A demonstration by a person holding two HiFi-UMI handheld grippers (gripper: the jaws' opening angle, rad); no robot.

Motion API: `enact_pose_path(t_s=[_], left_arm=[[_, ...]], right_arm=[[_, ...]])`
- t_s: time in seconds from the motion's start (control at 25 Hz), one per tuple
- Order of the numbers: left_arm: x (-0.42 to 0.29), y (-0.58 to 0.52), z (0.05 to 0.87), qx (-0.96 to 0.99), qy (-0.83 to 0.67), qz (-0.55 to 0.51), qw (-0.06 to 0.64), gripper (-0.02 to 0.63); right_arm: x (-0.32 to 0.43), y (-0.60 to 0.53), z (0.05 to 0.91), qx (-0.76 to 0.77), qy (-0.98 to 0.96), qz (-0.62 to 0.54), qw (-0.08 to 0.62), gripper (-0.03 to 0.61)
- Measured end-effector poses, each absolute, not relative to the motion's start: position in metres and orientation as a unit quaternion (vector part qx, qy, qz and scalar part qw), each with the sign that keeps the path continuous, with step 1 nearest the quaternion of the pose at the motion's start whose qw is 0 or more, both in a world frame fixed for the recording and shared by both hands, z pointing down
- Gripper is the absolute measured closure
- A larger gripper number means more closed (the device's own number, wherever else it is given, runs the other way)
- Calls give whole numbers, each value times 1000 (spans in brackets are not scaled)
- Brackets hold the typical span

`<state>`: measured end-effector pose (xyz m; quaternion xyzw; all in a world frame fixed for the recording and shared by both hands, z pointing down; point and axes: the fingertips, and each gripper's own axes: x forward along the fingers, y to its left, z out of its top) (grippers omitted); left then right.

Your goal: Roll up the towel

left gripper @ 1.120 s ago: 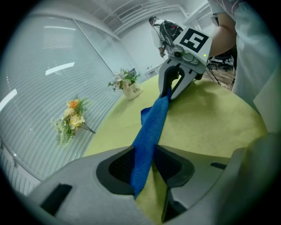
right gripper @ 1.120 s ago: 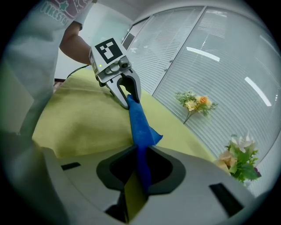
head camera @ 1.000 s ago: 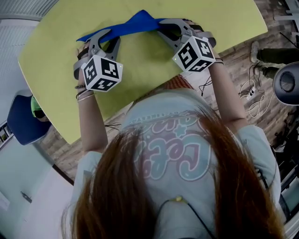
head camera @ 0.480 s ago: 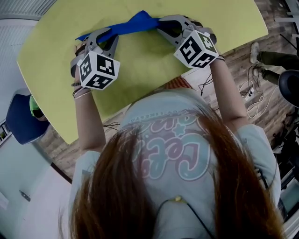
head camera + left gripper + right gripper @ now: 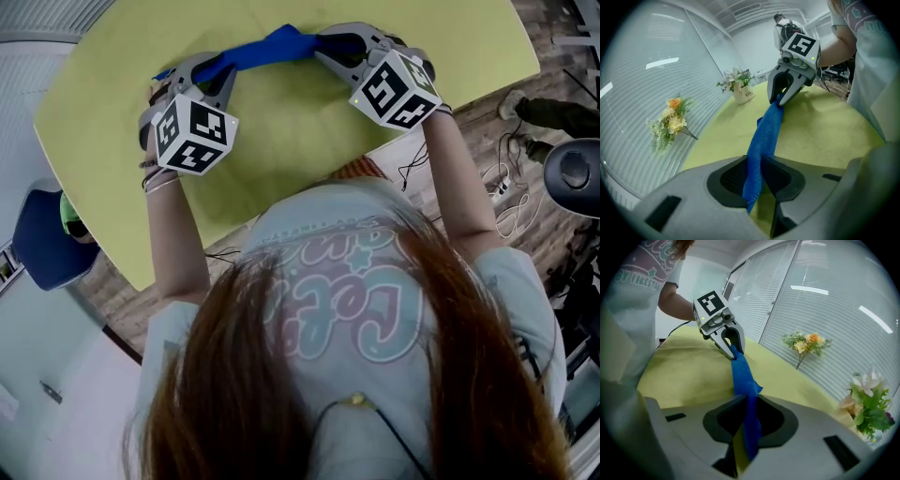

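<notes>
Now towel (image 5: pixel 267 49) stretched as narrow blue band over green table (image 5: pixel 281 141), strung between both grippers. Left gripper (image 5: pixel 217 67) jaws, just closed in, pinch one end. Right gripper (image 5: pixel 325 45) jaws pinch other end. Cloth looks light, soft and floppy, likely sags once slack. Best gripped at end edges, tension even.

One person (image 5: pixel 347 281) is holding two claws, the left claw (image 5: pixel 216 67) and the right claw (image 5: pixel 325 45), each bearing one marker cube (image 5: pixel 192 133), with one blue towel (image 5: pixel 267 49) between them, while two flower bunches, an orange bunch (image 5: pixel 670 123) and a white potted bunch (image 5: pixel 738 86), are standing by one yellow-green table (image 5: pixel 281 131).
</notes>
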<state>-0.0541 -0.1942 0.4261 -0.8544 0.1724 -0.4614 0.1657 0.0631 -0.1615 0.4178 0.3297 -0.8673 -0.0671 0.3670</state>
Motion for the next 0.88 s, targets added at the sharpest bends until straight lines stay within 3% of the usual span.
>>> enact_pose_path(t_s=[0.88], left_arm=[[-48, -215, 425, -857, 180, -457, 159, 518]], right_arm=[[72, -186, 418, 338, -868, -58, 360, 495]])
